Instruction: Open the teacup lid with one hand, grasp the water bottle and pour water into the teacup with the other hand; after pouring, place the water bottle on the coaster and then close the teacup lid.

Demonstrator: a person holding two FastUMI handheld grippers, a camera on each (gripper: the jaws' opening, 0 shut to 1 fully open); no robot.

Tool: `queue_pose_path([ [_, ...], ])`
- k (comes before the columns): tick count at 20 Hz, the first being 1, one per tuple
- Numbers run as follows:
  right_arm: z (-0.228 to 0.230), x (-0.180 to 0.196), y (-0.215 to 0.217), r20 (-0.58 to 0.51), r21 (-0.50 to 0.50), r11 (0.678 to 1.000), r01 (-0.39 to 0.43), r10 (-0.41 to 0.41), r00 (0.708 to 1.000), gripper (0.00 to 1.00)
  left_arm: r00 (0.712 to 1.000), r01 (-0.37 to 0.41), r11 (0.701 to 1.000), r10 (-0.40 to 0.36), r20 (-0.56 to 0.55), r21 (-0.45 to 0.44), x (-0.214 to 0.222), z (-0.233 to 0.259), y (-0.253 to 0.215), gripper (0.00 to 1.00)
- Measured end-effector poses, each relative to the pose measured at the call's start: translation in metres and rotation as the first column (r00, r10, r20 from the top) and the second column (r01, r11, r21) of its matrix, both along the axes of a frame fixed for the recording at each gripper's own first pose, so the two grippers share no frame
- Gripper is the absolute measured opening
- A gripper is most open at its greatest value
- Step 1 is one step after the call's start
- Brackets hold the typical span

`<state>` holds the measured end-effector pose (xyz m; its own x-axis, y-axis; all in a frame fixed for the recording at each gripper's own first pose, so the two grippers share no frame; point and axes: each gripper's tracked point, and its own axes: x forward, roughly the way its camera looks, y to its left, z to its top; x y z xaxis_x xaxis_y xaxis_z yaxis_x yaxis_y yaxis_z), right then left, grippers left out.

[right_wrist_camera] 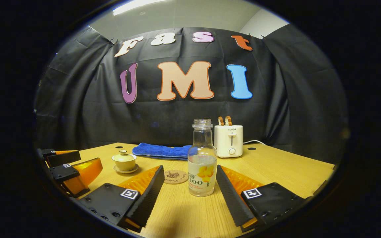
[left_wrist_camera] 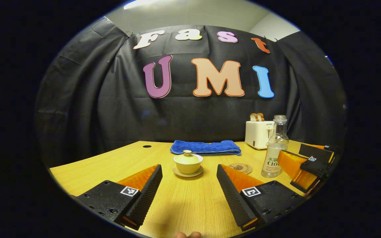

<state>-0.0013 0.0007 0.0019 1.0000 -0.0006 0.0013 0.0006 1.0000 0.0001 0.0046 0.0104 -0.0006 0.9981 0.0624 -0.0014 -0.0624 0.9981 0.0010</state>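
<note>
Pale yellow teacup (left_wrist_camera: 188, 164): sits on its saucer (left_wrist_camera: 187, 172) on the wooden table (left_wrist_camera: 117, 162), lid (left_wrist_camera: 187, 156) on, knob up, dead ahead of the left gripper.
Teacup from the other side: in the right gripper view it stands to the left (right_wrist_camera: 124, 162), near the left gripper's fingers, not touching them.
Water bottle (right_wrist_camera: 202, 160): clear, uncapped, upright, water in the lower part; it stands just beyond the right gripper's fingertips, centred on the gap, touched by neither finger.
Bottle in left gripper view: to the right of the cup (left_wrist_camera: 275, 148), well apart from it.
Coaster (left_wrist_camera: 240, 168): round, brown, flat on the table between teacup and bottle, nothing on it; in the right gripper view it lies just left of the bottle's base (right_wrist_camera: 176, 176).
Left gripper (left_wrist_camera: 189, 180): fingers spread wide, nothing between them but bare table, the cup beyond the tips.
Right gripper (right_wrist_camera: 190, 180): also wide apart, holding nothing; in the left gripper view it shows at the right (left_wrist_camera: 304, 163), just beside the bottle.
Open room: bare wood lies between each gripper's fingers, and around the cup on its left and front.
Blue towel (left_wrist_camera: 205, 147): folded, lying behind the cup toward the back edge of the table.
Toaster (right_wrist_camera: 228, 140): white, two slices standing up in it, behind the bottle by the back edge, its cable trailing right.
Table edges: the back edge meets the black cloth wall (left_wrist_camera: 88, 109); small dark holes (left_wrist_camera: 147, 146) sit near that edge.
</note>
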Motion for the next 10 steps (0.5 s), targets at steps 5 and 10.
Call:
queue_pose_path([
  [5,-0.001,0.002,0.002,-0.001,0.000,1.000,-0.010,0.010,1.000,0.98,0.998,0.056,0.998,-0.056,0.006,0.002,0.017,0.001,-0.007,0.97],
  [10,0.000,0.010,-0.016,-0.002,-0.001,1.000,0.016,-0.016,1.000,0.96,1.000,0.015,1.000,-0.015,-0.006,0.004,0.069,-0.002,0.011,0.97],
])
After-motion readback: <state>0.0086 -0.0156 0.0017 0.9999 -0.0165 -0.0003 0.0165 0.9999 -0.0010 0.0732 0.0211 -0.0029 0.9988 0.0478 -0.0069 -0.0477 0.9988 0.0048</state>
